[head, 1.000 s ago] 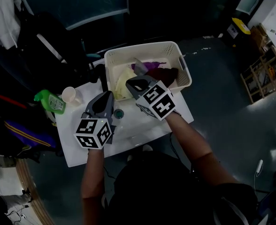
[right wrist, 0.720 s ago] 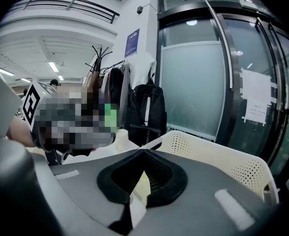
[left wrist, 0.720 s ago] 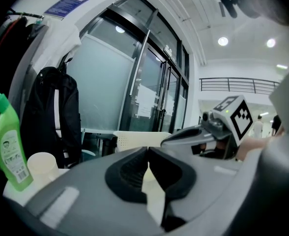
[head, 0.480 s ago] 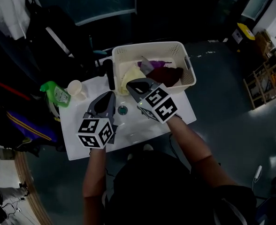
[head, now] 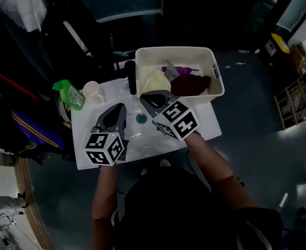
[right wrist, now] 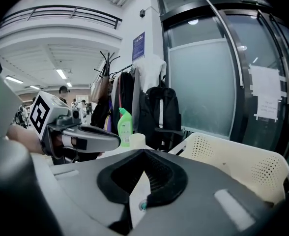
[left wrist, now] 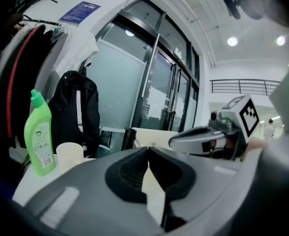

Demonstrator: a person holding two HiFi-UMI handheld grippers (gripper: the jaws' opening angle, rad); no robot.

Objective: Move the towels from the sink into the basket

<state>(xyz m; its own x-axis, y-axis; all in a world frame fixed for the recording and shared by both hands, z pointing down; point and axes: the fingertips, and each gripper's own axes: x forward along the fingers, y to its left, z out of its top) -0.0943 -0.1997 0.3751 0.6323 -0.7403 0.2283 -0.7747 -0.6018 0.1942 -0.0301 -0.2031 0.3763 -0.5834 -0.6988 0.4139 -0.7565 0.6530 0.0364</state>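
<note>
- Grey dark floor point(head: 246, 124) and tall glass doors point(left wrist: 159, 97) surround one white rectangular sink top point(head: 205, 124).
- One cream perforated plastic basket point(head: 176, 50) at its far edge holds four towels: yellow point(head: 155, 81), purple point(head: 184, 70), dark red point(head: 190, 85), grey point(head: 169, 70).
- Two grippers, left gripper point(head: 120, 106) and right gripper point(head: 145, 97), hover above the sink, jaws closed on nothing.
- One green plastic bottle point(head: 69, 94) and one white cup point(head: 92, 91) stand at the left.

The right gripper point(head: 152, 97) covered part of the basket point(head: 217, 82) from above, its wall hid the towels point(head: 187, 83) from the right gripper view, and the label on the green bottle point(head: 71, 95) was too small to read.
</note>
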